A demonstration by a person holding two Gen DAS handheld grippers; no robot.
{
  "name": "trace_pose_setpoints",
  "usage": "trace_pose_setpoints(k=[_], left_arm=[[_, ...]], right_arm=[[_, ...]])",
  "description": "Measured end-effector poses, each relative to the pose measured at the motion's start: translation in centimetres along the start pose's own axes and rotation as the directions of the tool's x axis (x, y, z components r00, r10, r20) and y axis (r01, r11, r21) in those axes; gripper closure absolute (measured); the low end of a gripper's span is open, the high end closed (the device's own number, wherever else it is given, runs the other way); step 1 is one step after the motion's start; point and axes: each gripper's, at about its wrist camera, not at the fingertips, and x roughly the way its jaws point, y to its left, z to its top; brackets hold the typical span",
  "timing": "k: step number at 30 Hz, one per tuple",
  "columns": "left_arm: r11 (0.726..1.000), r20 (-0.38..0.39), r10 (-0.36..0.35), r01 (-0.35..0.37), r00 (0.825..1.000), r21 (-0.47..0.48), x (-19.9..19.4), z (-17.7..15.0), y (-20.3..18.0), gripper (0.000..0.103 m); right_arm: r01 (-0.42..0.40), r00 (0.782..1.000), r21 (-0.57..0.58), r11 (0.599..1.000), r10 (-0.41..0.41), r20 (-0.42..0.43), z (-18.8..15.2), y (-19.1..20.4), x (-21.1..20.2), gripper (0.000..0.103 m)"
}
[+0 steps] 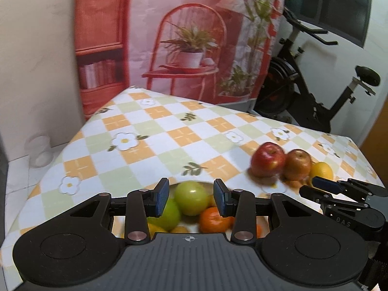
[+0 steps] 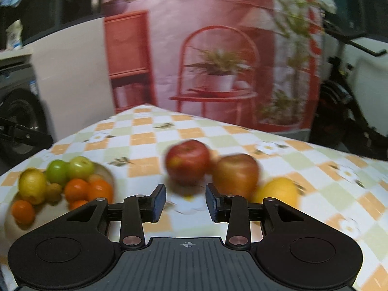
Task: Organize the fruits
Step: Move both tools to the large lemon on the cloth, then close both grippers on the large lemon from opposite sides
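A white plate [image 2: 9, 220] on the checkered tablecloth holds green apples [image 2: 69, 169], oranges [image 2: 76, 190] and a yellow fruit [image 2: 32, 185]. My left gripper [image 1: 191, 200] is open and empty just above this plate, with a green apple [image 1: 191, 200] seen between its fingers. Two red apples [image 2: 188, 161] [image 2: 236, 174] and a yellow lemon [image 2: 278, 190] lie loose on the cloth. My right gripper [image 2: 185, 202] is open and empty just short of the red apples. It also shows in the left wrist view [image 1: 325, 185] beside the lemon [image 1: 321, 169].
The table [image 1: 169, 131] has a checkered floral cloth and ends at edges on the left and far side. A printed backdrop [image 1: 189, 36] hangs behind it. An exercise bike [image 1: 310, 89] stands at the right, a white wall panel [image 1: 36, 72] at the left.
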Motion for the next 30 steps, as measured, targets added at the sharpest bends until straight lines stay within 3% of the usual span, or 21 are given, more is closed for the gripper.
trace_pose_setpoints(k=[6,12,22,30], left_arm=[[0.997,-0.004,-0.053,0.053,0.999,0.048,1.2,0.9,-3.3,0.061],[0.99,-0.007,-0.107,0.107,0.994,0.095,2.7,2.2,-6.8,0.061],[0.966,-0.073,-0.205,0.214,0.976,0.146,6.9,4.1,-12.3,0.061],[0.937,-0.149,-0.284,0.308,0.947,0.167,10.7,4.9,-16.3,0.061]], right_arm=[[0.068,0.998,0.031,0.997,-0.068,-0.008,-1.7,-4.1,-1.4,0.068],[0.094,0.996,0.03,0.995,-0.094,-0.008,-2.2,-6.3,-1.5,0.06],[0.06,0.997,0.043,0.997,-0.059,-0.041,-1.9,-8.7,0.0,0.049],[0.03,0.996,0.028,0.999,-0.028,-0.08,-1.9,-8.9,1.7,0.046]])
